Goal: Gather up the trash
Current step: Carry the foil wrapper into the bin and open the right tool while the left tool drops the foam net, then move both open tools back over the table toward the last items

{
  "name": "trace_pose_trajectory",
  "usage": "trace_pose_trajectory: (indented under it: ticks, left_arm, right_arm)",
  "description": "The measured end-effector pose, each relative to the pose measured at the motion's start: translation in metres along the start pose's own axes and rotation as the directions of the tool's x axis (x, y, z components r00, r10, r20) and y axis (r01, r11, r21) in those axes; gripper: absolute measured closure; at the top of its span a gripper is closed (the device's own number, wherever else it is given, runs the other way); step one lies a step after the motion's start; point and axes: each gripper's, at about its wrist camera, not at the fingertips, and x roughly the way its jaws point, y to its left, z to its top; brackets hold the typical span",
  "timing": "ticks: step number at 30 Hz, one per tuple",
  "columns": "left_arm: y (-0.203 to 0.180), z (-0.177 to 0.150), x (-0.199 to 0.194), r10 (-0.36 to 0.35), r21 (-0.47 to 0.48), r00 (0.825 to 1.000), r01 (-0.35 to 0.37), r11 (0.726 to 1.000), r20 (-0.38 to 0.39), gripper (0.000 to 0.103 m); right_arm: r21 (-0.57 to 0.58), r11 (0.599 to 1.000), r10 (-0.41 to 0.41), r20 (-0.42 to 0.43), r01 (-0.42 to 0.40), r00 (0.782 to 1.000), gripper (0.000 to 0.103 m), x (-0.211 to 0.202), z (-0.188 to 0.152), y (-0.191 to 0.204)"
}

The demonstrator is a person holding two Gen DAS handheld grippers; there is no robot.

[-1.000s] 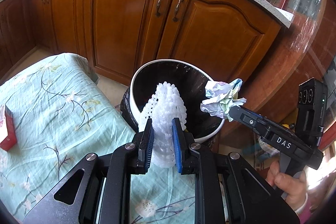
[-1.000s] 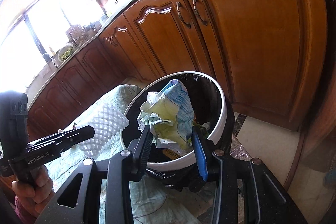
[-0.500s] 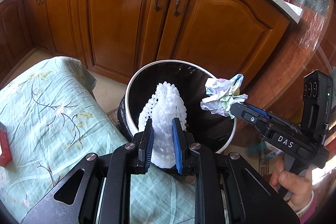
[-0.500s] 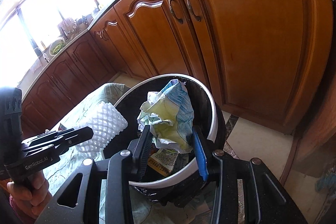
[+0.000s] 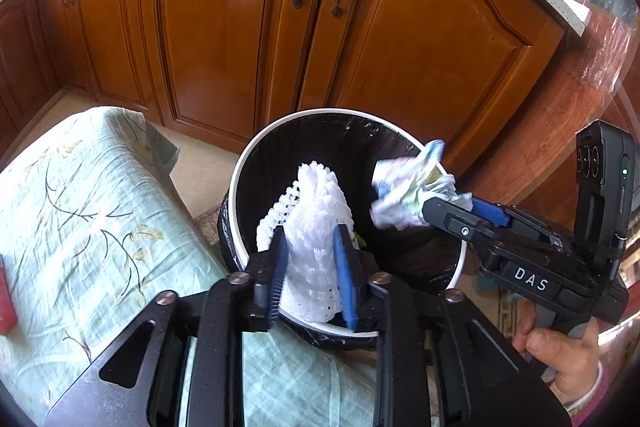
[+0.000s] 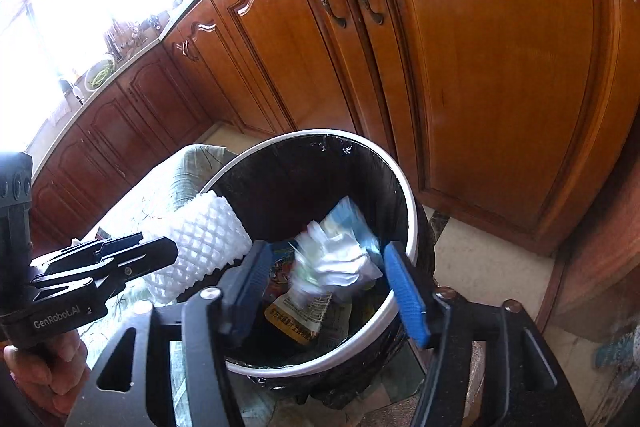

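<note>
My left gripper (image 5: 310, 267) is shut on a white foam fruit net (image 5: 316, 223) and holds it over the near rim of the white trash bin (image 5: 280, 135) lined with a black bag. The net also shows in the right wrist view (image 6: 196, 243). My right gripper (image 6: 330, 279) is open over the bin (image 6: 404, 187). The crumpled paper wad (image 6: 340, 251) is blurred between its spread fingers, loose and dropping into the bin. In the left wrist view the wad (image 5: 408, 187) sits at the right gripper's tip (image 5: 444, 215).
Wooden kitchen cabinets (image 5: 240, 27) stand right behind the bin. A table with a pale green floral cloth (image 5: 80, 211) is on the left, a red item (image 5: 6, 299) at its edge. Wrappers (image 6: 296, 311) lie in the bin. Tiled floor (image 6: 480, 259) lies to the right.
My right gripper has opened and the paper wad has come free, falling into the bin. Both grippers moved closer over the bin. The left still grips the foam net.
</note>
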Motion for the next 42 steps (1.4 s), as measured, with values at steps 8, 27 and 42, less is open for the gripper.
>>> trace_pose_trajectory:
  ticks: [8,27,42]
  left_arm:
    - [0.017,-0.015,-0.016,-0.01,-0.055,1.0,0.012,0.998,0.03,0.048]
    - [0.029,-0.033,-0.055,-0.052,-0.102,0.992,0.064,0.993,0.118,0.047]
    - [0.123,-0.132,-0.124,0.058,-0.348,0.985,0.001,0.937,0.159,0.024]
  right_arm:
    - [0.04,0.999,0.012,0.062,-0.015,0.998,0.022,-0.021,-0.013,0.001]
    - [0.077,0.995,0.05,0.151,-0.063,0.987,0.016,-0.063,-0.033,0.015]
    - [-0.038,0.977,0.207,-0.023,-0.208,0.978,0.004,-0.028,-0.073,0.123]
